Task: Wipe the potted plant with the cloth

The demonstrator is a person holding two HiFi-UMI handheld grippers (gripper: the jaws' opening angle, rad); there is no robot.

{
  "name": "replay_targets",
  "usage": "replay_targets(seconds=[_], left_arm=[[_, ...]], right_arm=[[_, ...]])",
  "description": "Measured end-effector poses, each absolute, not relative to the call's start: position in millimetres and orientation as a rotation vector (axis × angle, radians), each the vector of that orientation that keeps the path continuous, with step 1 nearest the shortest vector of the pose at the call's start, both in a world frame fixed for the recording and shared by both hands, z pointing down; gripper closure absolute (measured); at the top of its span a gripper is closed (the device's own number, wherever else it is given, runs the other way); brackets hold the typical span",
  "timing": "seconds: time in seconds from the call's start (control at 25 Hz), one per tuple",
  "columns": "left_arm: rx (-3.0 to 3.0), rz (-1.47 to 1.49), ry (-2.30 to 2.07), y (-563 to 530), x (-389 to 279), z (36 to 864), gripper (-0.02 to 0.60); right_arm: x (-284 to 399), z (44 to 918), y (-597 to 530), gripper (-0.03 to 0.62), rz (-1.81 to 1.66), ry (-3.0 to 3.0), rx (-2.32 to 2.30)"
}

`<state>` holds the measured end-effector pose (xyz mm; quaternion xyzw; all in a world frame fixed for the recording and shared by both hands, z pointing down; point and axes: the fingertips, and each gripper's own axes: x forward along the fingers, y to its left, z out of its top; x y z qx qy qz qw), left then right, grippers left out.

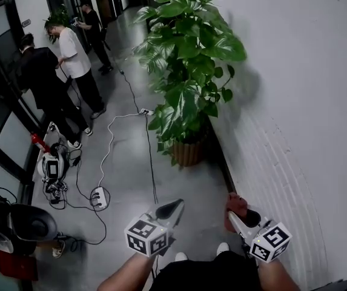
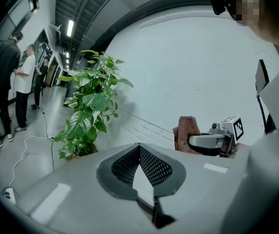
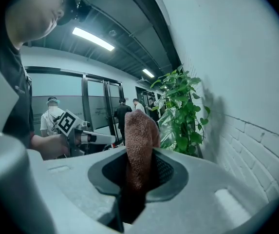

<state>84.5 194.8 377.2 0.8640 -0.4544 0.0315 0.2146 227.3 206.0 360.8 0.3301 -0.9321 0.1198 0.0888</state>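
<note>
Right gripper (image 3: 140, 175) pinching cloth (image 3: 139, 138) | left gripper (image 2: 139, 165) tips pressed together, seemingly empty | potted plant (image 1: 188, 83) ahead by wall (image 1: 294, 102), well apart | we should close in, steady leaves (image 1: 184, 105) underneath, wipe gently.

One potted plant (image 1: 188, 71), one cloth (image 1: 235, 202), a left gripper (image 1: 172, 210) and a right gripper (image 1: 242, 220), three people (image 1: 76, 59) down the corridor.

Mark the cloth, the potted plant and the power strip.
cloth (image 3: 139, 135), right gripper view, folded middle between the jaws
potted plant (image 1: 185, 99), head view, a large middle leaf
power strip (image 1: 99, 197), head view, its white top
</note>
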Motion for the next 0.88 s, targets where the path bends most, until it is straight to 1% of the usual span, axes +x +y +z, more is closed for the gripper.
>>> replay_targets(seconds=[0.24,0.64,0.88], left_arm=[[2.395,0.079,-1.326,190,100,366,0.565],[2.391,0.036,-1.392,176,148,358,0.565],[2.392,0.051,-1.410,172,156,356,0.565]], right_arm=[[241,362,191,0.531,0.368,-2.791,0.936],[270,355,171,0.533,0.321,-2.831,0.801],[278,355,169,0.533,0.331,-2.848,0.792]])
